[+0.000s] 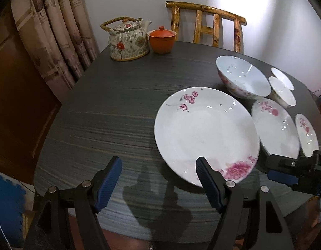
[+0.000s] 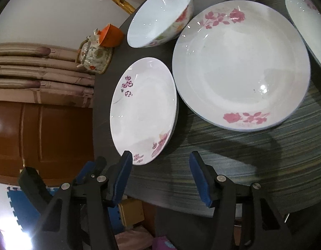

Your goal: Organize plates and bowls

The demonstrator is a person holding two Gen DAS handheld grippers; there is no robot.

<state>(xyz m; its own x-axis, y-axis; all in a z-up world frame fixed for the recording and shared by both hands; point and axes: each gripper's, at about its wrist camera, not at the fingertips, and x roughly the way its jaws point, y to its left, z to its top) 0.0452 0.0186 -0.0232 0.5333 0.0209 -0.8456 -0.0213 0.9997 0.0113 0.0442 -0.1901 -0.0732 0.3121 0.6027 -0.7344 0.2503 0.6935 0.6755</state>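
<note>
Both grippers are wide open, holding nothing: left gripper [image 1: 158,184] and right gripper [image 2: 160,177] hover at the dark wood-grain table's [image 1: 118,112] near edge. Just beyond sits the white floral plate [image 1: 206,133], then a white floral bowl [image 1: 241,77].

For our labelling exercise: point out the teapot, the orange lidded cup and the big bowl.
teapot [image 1: 128,42], left wrist view, on its flowered body.
orange lidded cup [image 1: 161,41], left wrist view, on its side wall.
big bowl [image 2: 158,16], right wrist view, on its inner wall.

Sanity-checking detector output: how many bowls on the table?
3: large bowl behind the big plate, two small bowls to its right, one behind the other. More may sit off-frame.
</note>
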